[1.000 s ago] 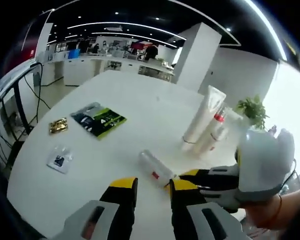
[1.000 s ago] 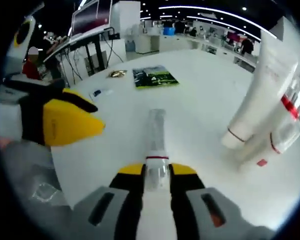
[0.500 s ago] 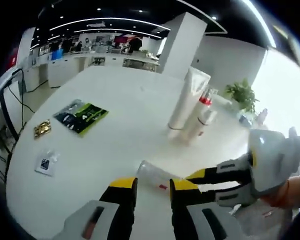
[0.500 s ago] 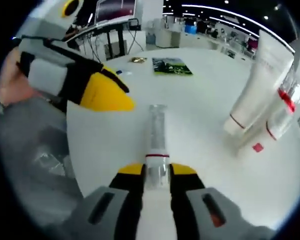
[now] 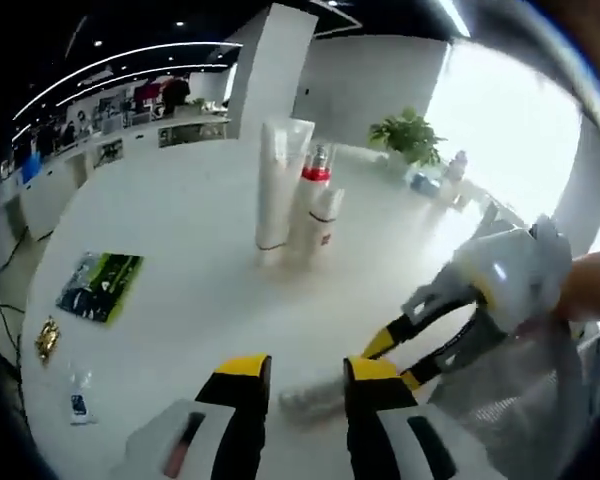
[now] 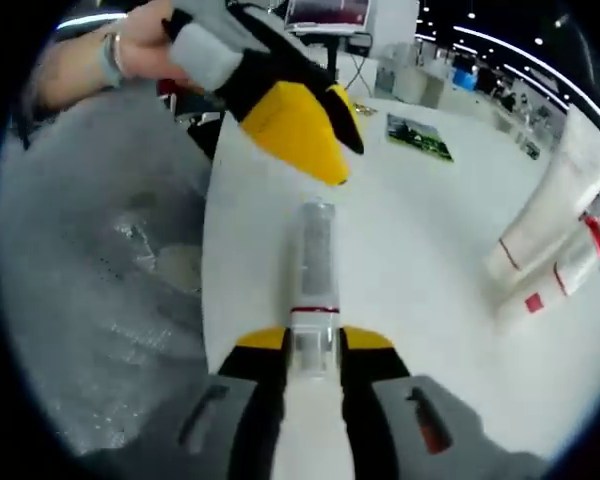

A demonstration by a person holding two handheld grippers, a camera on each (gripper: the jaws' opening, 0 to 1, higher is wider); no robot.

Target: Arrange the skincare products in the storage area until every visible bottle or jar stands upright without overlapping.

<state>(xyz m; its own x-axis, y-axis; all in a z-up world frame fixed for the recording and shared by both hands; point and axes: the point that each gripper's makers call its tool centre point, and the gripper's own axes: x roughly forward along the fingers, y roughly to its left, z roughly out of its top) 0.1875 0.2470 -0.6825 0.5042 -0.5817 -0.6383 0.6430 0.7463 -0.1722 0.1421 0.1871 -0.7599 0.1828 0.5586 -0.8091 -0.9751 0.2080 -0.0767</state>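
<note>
White surface (image 5: 180, 220) carrying everything. Tall white tube (image 5: 277, 180) standing upright well beyond the clear bottle, two red-marked bottles (image 5: 315, 205) leaning just beside it. Green packet (image 5: 100, 285) lying flat off toward the surface edge. Clear bottle (image 6: 313, 262) lying lengthwise, right claw (image 6: 313, 345) clamping its capped end. Left claw (image 5: 305, 375) hanging near the bottle's far end, jaws parted, gripping nothing.
</note>
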